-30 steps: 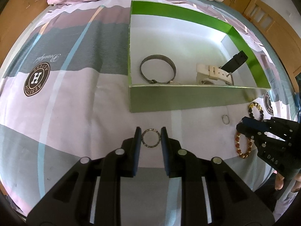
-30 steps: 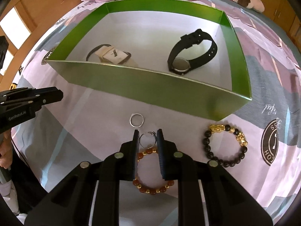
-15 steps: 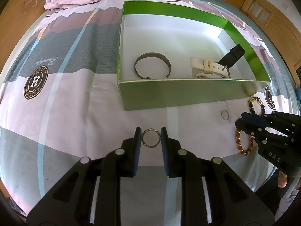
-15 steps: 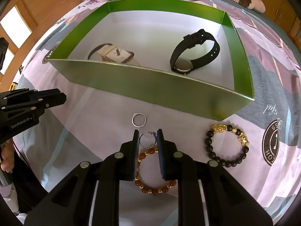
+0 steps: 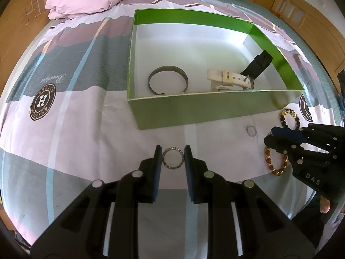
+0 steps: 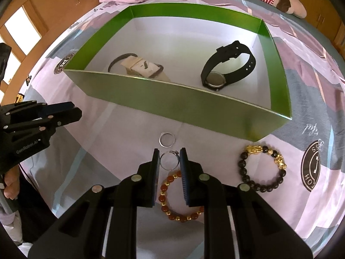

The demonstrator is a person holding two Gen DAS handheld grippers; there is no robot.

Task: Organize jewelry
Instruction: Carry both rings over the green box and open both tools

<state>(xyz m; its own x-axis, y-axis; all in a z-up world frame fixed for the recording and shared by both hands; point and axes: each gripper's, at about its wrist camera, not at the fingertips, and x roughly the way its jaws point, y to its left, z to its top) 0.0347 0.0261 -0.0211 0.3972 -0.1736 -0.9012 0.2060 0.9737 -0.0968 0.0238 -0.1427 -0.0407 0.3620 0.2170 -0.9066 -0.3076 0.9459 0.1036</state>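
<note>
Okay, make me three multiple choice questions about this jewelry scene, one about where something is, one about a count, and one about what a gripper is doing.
1. Where does the black watch lie?
A. inside the green box
B. on the bedspread beside the beaded bracelets
C. on the pink clothing

2. How many beaded bracelets lie on the bedspread outside the box?
A. one
B. two
C. four

3. What is the right gripper doing?
A. hanging open with nothing in it
B. shut on a ring
C. shut on a watch strap

Answers: 1 A, the watch rests on the box's white floor. 2 B, an orange bracelet and a black bracelet are there. 3 B, a thin ring sits pinched between its fingertips.
</note>
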